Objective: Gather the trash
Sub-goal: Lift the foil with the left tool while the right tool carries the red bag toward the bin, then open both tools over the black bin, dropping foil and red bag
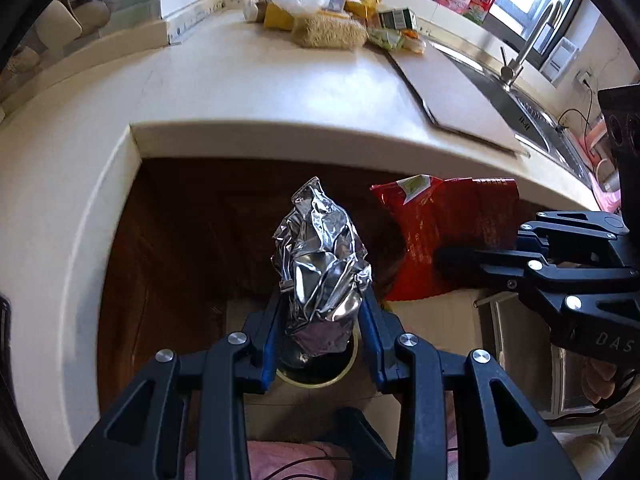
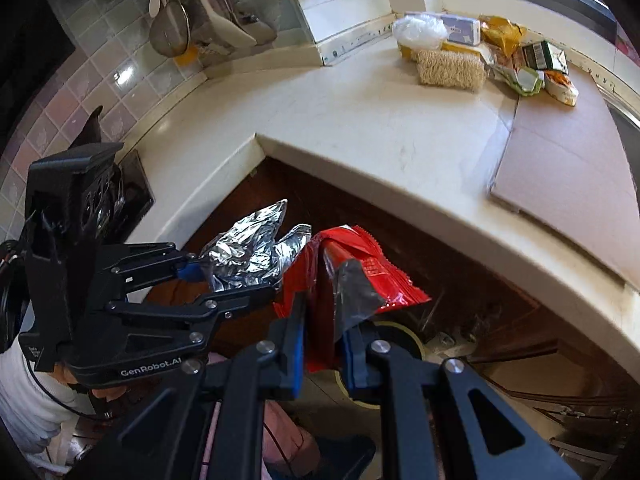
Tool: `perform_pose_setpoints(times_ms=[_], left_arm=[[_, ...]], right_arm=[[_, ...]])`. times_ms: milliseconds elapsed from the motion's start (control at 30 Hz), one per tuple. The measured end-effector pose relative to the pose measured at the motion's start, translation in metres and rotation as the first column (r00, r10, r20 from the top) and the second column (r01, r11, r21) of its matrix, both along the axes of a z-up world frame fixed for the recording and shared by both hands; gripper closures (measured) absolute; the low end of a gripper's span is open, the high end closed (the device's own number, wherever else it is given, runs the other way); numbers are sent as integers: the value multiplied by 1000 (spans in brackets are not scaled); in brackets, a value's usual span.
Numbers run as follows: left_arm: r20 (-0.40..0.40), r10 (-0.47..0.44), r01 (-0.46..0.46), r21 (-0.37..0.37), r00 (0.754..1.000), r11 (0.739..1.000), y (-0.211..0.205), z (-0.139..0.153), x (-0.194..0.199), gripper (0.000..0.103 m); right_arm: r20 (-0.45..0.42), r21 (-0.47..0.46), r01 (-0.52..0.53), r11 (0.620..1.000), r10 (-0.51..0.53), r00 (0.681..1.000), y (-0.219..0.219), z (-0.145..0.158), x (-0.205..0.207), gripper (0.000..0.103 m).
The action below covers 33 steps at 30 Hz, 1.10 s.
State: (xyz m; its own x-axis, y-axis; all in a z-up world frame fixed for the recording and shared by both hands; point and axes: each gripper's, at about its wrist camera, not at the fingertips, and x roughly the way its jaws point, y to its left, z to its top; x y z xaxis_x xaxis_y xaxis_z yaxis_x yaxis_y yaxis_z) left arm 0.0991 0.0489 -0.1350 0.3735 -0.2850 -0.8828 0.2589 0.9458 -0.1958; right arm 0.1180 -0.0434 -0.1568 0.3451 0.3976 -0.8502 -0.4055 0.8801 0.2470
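My left gripper [image 1: 322,312] is shut on a crumpled ball of silver foil [image 1: 322,264], held out past the counter edge, above the floor. Beneath it shows the round rim of a bin [image 1: 320,382] on the floor. My right gripper [image 2: 324,344] is shut on a red snack wrapper [image 2: 360,276] with a silver inside; the wrapper [image 1: 448,236] hangs just right of the foil. In the right wrist view the foil [image 2: 252,256] sits in the left gripper [image 2: 236,280], to the left of the wrapper, and the bin's rim [image 2: 400,332] shows behind my fingers.
A cream counter [image 1: 260,92] wraps around the corner. At its back lie more packets, a noodle block [image 1: 328,32] and a plastic bag [image 2: 420,32]. A cardboard sheet [image 2: 568,152] lies by the sink [image 1: 520,104]. Dark wooden cabinet doors [image 1: 180,240] stand below.
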Motion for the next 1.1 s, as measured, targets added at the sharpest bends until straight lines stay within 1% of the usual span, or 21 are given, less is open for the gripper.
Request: perform_pose_setpoints(times_ms=[67,167,233,300,400,533,633,700,867,900,1000,1033,1100], left_arm=[[-46,-9,9,9,999,1000,-6,-24,-5,70],[-124,-9,11,11,992,1000,-14,-62,-8,70],[-176,-14,14,3,984,1000,-20,-87,-7,70],[-216,-16,19,11,976,1000,-26,-111,-5,70],[-268,-15,19,13,963,1000,-32,-141,1,70],[-332,-3,13,30,943,999,-38,-181,10,70],[-366,-2,18,40,931,999,-42,-205,16,69],[-385,2,20,52,923,998,-48,-220,18,69],[-425,13,17,68,905,998,-47,-243,25,69],[-434,13,18,69,901,997,-47,-247,26,69],[-453,13,19,68,892,998,-46,-255,28,70],[-456,17,17,69,890,997,-42,-257,29,70],[-466,22,11,69,885,998,-41,-260,30,69]], right_arm=[[-35,-23,3,1000,-4,999,-1,-26,-6,88],[-114,-42,28,999,-32,993,-8,-70,-9,88],[-152,-51,49,998,-56,987,-13,-101,-9,88],[-184,-61,69,996,-79,980,-19,-129,-8,88],[-247,-90,110,990,-129,960,-27,-173,-4,88],[-321,-106,144,984,-171,931,-32,-221,1,85],[-350,-123,151,981,-185,918,-30,-244,4,85],[-359,-125,157,980,-192,913,-28,-254,5,85],[-382,-135,160,978,-200,902,-32,-272,8,83],[-389,-136,160,978,-201,899,-31,-275,9,79],[-418,-140,177,974,-220,881,-32,-284,15,69],[-425,-137,186,973,-228,876,-33,-287,17,68],[-441,-135,204,970,-243,864,-36,-291,20,61]])
